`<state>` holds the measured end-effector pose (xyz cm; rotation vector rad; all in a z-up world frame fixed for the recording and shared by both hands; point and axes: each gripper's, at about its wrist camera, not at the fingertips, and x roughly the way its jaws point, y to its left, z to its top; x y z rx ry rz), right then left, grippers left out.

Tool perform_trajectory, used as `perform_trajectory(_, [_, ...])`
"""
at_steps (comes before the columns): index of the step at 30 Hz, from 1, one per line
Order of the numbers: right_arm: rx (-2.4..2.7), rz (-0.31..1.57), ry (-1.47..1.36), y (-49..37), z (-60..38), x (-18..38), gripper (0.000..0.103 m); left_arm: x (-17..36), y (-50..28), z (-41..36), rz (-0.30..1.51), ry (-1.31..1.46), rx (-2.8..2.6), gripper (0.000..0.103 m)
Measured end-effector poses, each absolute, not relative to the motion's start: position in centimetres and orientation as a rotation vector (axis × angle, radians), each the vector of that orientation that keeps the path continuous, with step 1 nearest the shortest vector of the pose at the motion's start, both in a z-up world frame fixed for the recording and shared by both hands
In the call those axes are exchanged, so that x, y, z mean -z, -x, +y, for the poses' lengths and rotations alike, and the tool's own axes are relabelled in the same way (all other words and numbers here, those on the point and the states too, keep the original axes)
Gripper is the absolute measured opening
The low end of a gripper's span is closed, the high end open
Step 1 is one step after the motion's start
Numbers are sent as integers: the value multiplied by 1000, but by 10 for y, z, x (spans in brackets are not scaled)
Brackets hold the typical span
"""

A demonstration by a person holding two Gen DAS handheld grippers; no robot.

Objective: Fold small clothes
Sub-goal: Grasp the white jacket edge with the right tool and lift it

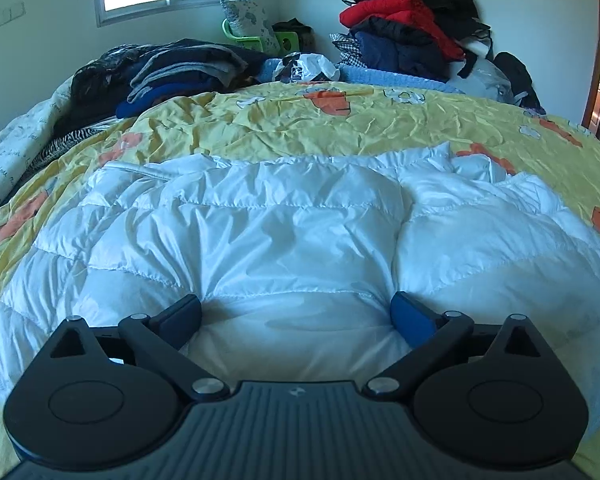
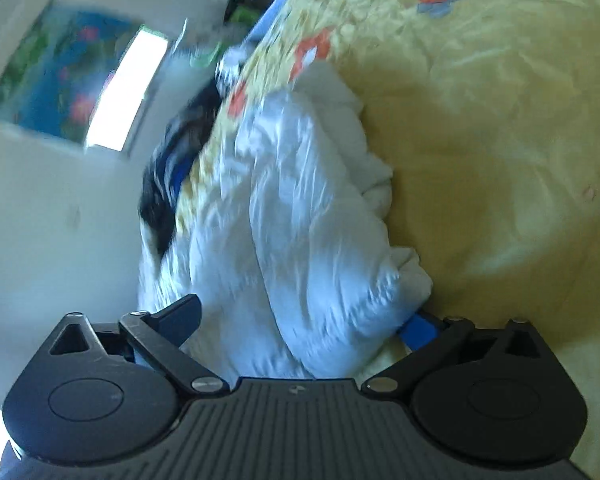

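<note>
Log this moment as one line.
stage: folding | jacket: white, spread on bedspread | left gripper: open over jacket | right gripper: open at jacket edge | held: nothing

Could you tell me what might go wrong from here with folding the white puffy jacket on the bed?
The white puffy jacket is slick and thick, so it may slip from the left gripper, whose open fingers only straddle a bulge. It also looks likely to spring back open. The right gripper could catch the yellow bedspread underneath as well.
</note>
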<state>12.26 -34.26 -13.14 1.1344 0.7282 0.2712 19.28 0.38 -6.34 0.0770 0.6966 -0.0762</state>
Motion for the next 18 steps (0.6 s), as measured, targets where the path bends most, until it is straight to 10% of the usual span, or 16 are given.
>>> perform_trajectory(5, [-288, 632, -1285, -124, -332, 149, 73, 39, -186, 9, 639, -44, 142, 101])
perform_trajectory(8, [-244, 616, -1341, -124, -329, 160, 28, 32, -181, 3, 535, -87, 179, 102])
perform_trajectory(18, [-314, 511, -751, -152, -264, 47, 21, 67, -219, -3, 697, -86, 162, 103])
